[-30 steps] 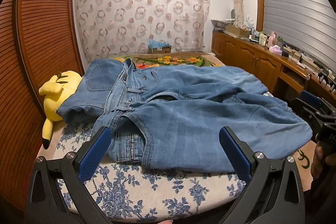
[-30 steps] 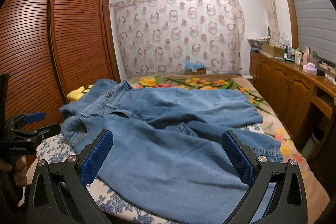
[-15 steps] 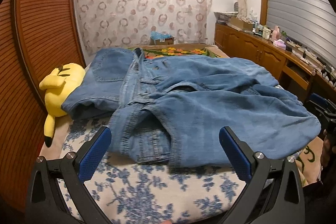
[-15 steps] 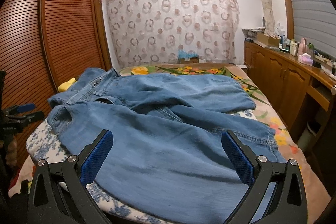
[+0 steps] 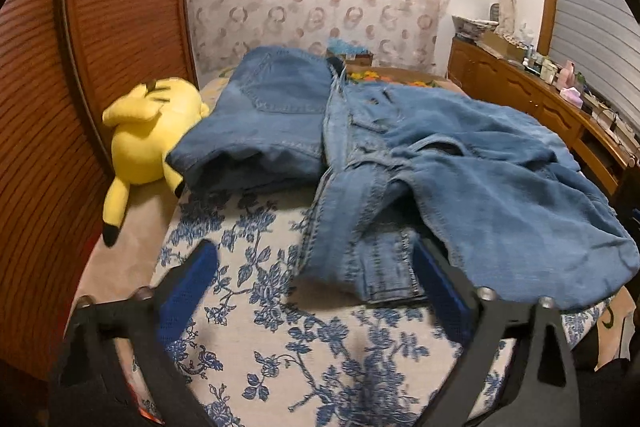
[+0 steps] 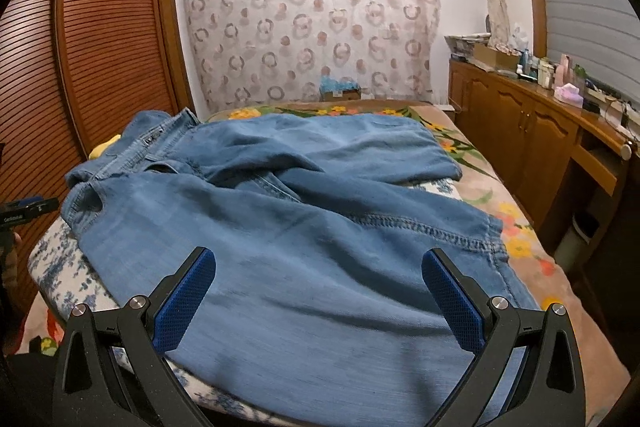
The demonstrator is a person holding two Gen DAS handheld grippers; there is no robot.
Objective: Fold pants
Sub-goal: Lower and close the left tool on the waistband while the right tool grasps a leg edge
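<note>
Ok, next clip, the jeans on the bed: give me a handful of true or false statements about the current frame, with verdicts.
1. The left gripper is shut on the waistband. False: it is open and holds nothing.
2. The jeans lie spread across the bed, not yet neatly folded. True.
3. A yellow plush toy sits beside the jeans, against the wooden wardrobe. True.
4. The right gripper grips a trouser leg. False: it is open, with denim seen between its fingers but not pinched.
5. The plush toy lies on top of the jeans. False: it lies beside them, on the bed's edge.
</note>
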